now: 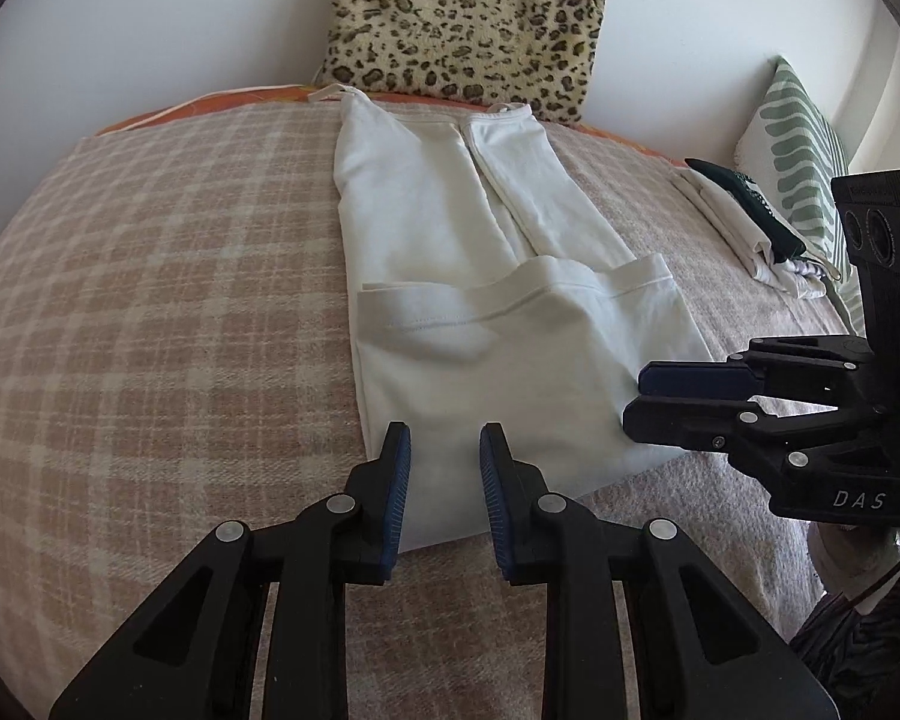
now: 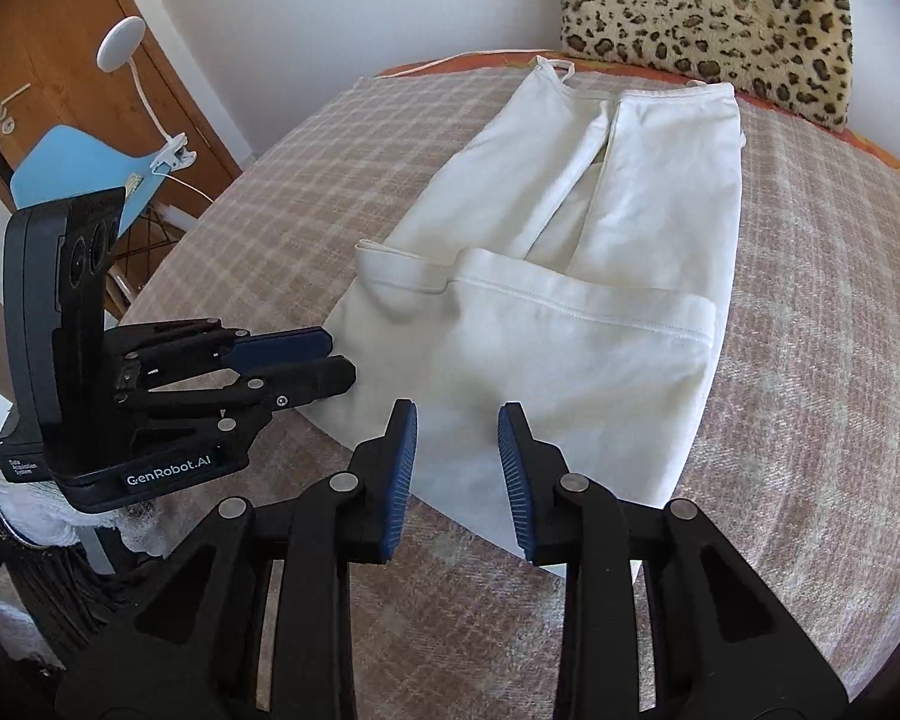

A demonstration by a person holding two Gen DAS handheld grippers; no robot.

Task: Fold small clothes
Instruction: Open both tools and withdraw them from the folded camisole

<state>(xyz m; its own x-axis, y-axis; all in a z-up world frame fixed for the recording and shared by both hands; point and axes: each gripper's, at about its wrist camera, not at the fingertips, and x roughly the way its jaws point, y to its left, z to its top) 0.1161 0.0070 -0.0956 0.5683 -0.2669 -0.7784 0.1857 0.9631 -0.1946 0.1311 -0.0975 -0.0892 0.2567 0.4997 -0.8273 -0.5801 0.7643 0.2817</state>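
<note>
Left wrist: folded white top (image 1: 498,324) on blanket (image 1: 168,312)

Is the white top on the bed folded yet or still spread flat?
Partly folded. The white top has its sides turned in lengthwise, and its bottom hem is flipped up over the middle; the strap end still lies unfolded.

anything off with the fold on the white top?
Slightly. The folded-up hem of the white top is uneven: in the right wrist view its left end puckers and sits askew. Both grippers are open, holding nothing.
</note>
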